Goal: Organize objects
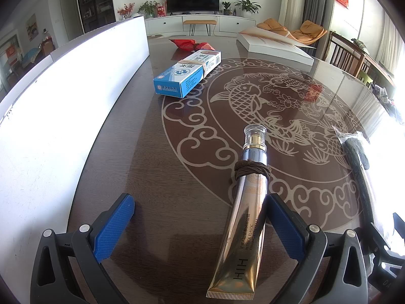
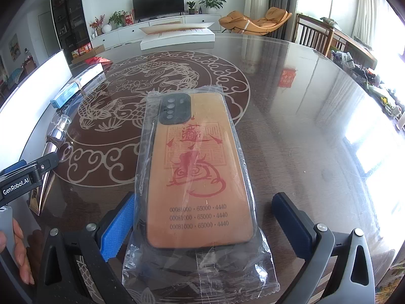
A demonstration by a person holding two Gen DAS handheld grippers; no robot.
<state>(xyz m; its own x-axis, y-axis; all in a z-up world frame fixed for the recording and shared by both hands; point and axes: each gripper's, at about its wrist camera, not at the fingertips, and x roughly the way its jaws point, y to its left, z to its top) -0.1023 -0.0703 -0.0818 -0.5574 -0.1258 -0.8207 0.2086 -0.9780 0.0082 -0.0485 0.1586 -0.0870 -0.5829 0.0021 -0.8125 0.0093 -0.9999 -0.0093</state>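
A living room with a television on a white cabinet lies behind a round glass-covered tabletop (image 1: 157,167) printed with a pale fish and cloud design

Left wrist view: the left gripper (image 1: 200,217) has its blue-padded jaws spread wide apart, gripping nothing. A gold cosmetic tube (image 1: 243,230) lies flat on the tabletop between them, close against the right-hand pad, crimped end nearest the camera, clear cap pointing away. A brown hair tie (image 1: 251,169) is wound around the tube's neck. Farther ahead and slightly left lies a blue and white box (image 1: 186,76) with a band around its middle, and beyond it a red packet (image 1: 188,44). A long white board (image 1: 63,96) stands along the left side. Far ahead on the right rests a white flat box (image 1: 273,46)

Right wrist view: the right gripper (image 2: 202,225) also has its jaws wide open. Between them lies an orange phone case (image 2: 197,172) sealed in a clear plastic bag (image 2: 202,273), camera cutout pointing away, red artwork facing up. The bag's left edge seems to touch the left pad; the right pad stands apart
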